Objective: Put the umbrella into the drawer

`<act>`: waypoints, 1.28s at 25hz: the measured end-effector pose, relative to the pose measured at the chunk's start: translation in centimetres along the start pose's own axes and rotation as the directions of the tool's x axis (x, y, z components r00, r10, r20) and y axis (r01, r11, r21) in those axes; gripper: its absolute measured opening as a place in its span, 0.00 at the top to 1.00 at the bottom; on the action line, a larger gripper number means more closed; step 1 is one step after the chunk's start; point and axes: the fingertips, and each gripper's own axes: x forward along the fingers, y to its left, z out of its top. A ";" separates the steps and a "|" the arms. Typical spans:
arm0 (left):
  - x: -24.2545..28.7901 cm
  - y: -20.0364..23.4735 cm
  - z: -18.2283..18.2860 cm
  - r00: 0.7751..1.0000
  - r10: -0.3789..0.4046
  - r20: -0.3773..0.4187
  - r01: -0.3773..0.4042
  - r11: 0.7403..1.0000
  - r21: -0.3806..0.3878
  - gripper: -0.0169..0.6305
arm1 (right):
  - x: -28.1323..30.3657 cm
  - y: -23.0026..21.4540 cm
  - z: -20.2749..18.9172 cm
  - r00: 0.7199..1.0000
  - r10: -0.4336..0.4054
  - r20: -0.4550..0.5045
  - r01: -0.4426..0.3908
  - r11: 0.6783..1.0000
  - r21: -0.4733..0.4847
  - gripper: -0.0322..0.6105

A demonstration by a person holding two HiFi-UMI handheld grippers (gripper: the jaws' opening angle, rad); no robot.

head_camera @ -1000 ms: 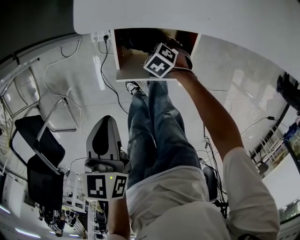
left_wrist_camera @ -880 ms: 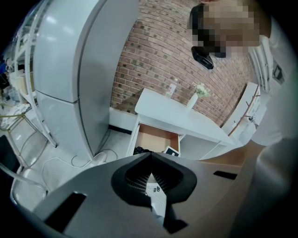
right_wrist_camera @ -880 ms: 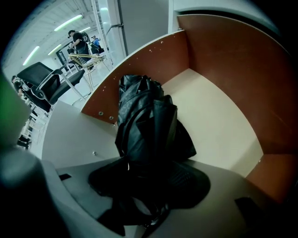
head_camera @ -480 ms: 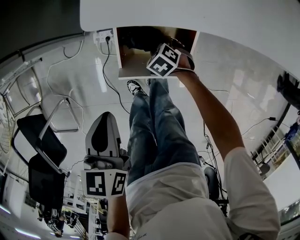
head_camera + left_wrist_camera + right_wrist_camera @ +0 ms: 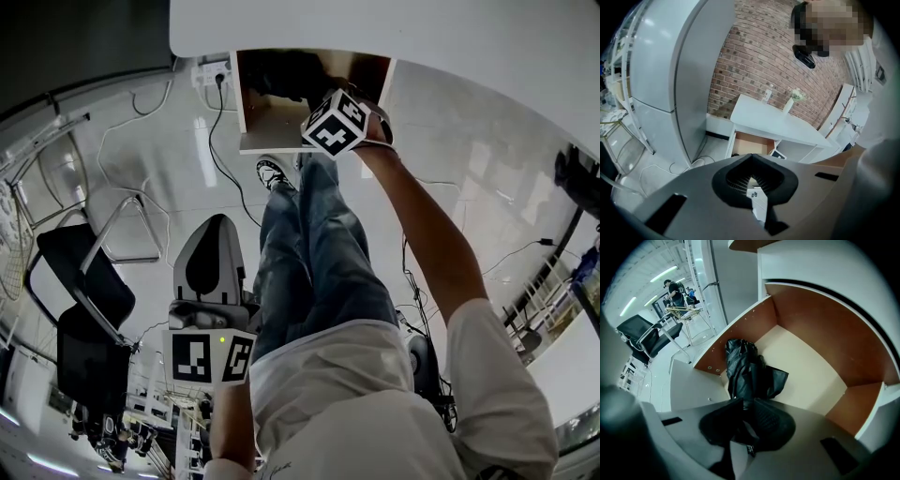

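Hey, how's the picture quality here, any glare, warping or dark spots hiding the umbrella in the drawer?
Head view: heavy fisheye bending, light streaks glaring on the glossy floor, drawer interior shadowed. Right gripper view: black umbrella clear against the pale drawer bottom, its folds murky. Left gripper view: vignetted corners, brick wall bowed.

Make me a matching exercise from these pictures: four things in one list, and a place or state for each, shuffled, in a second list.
1. black folded fabric umbrella
2. brown-walled wooden drawer
3. left gripper
4. black office chair with a metal frame

A. pulled open
B. standing on the glossy floor
C. lying inside the drawer
D. jaws together, nothing held

Pairs: 1-C, 2-A, 3-D, 4-B
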 end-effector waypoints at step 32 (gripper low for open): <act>-3.0 -4.5 6.4 0.990 -0.121 0.069 0.113 0.987 0.112 0.95 | -17.0 0.6 3.7 0.974 -0.067 0.216 0.011 0.967 0.253 0.92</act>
